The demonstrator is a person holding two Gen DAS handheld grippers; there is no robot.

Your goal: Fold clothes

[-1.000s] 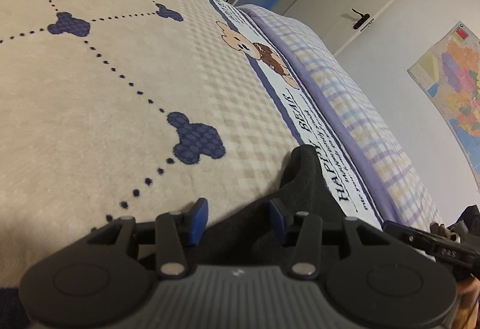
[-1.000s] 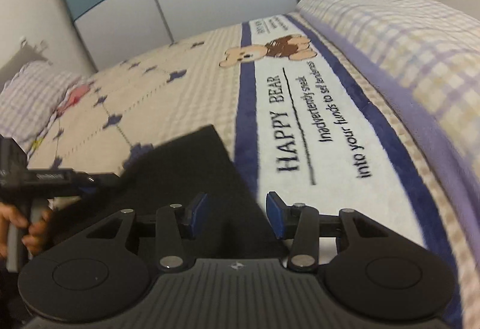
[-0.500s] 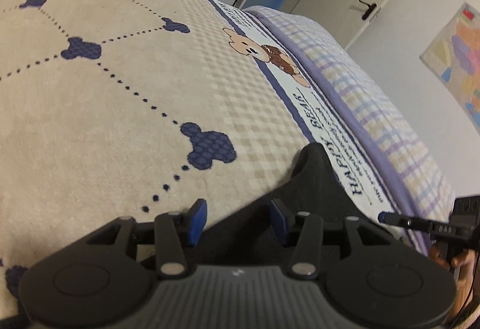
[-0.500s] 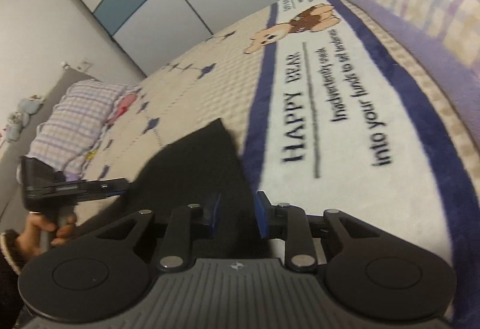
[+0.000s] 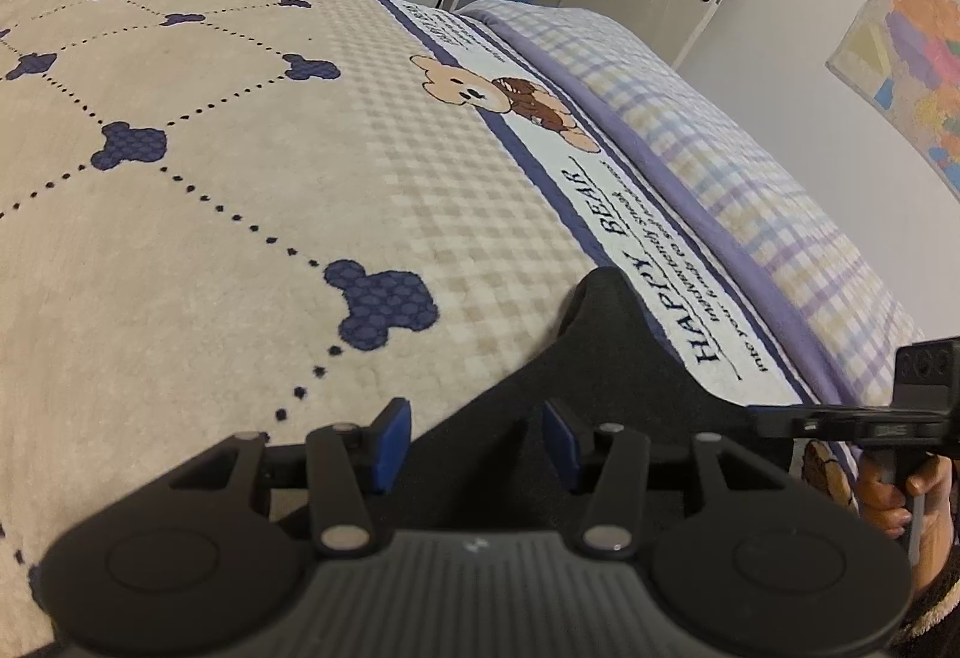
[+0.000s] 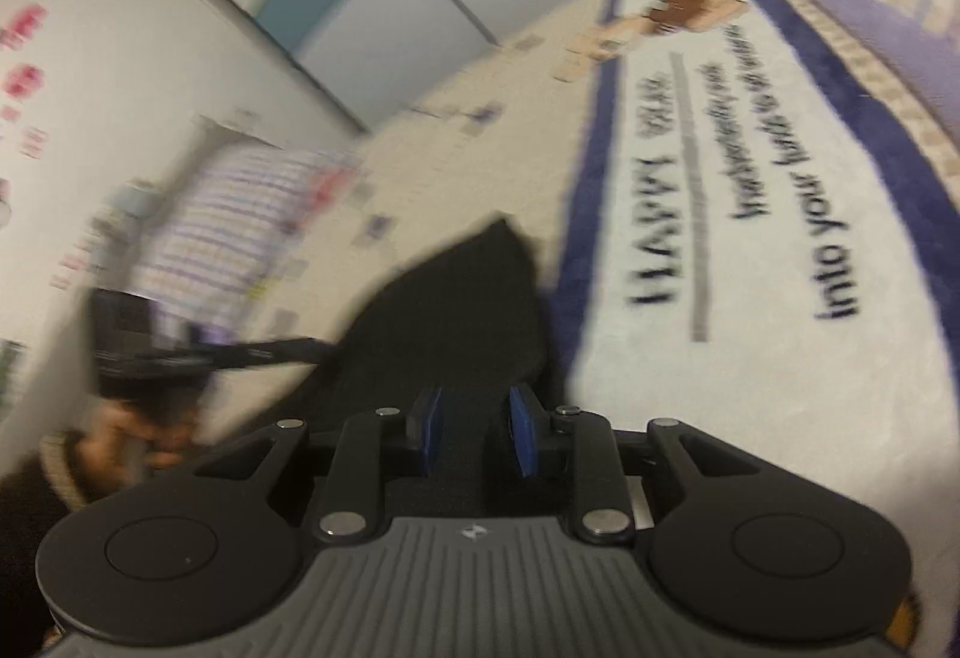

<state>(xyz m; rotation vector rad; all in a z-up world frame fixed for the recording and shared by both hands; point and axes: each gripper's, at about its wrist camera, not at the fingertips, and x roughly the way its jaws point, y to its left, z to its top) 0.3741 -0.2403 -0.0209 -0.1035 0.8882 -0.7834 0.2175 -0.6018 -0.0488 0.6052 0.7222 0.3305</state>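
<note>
The left claw [image 5: 477,445] gapes wide over the dark garment [image 5: 606,358]; the right claw [image 6: 474,433], jaws narrow with cloth between them, whether gripping I cannot tell. The garment lies on the bed blanket [image 5: 240,214] beside its navy stripe

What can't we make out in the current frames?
- Black garment: near part hidden behind the left gripper body in the left wrist view, so its type and fold state are unknown.
- Right gripper: motion blur in the right wrist view; whether its pads pinch cloth is unclear.
- Small script beside HAPPY BEAR on the blanket: too small in the left view, smeared in the right.
</note>
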